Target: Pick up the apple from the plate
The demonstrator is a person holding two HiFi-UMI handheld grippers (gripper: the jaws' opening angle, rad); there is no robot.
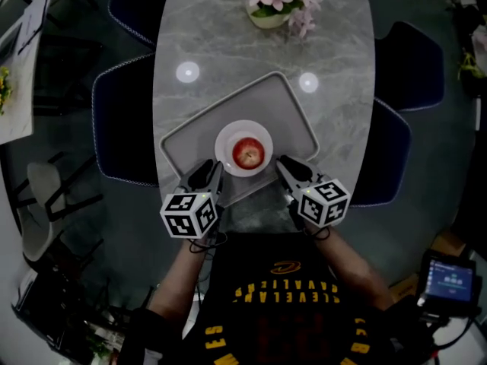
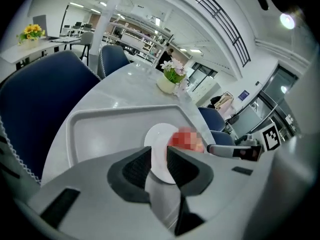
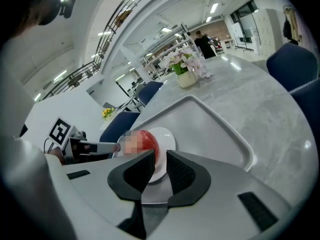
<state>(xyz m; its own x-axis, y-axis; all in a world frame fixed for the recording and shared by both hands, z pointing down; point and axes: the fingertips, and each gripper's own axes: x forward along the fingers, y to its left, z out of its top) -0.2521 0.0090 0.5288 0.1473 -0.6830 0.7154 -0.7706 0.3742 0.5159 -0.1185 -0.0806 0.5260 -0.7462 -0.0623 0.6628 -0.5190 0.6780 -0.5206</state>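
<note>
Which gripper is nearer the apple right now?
Right, if either; it's nearly a tie. The left gripper is open just off the apple's near-left. The right gripper is open just off its near-right. Both are at the plate's rim, neither touching the apple.

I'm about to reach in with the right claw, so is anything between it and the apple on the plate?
Nothing visible. The right claw is at the tray's near edge, jaws slightly apart and empty; only bare plate lies between it and the apple. The left claw is on the plate's other side, off that path.
</note>
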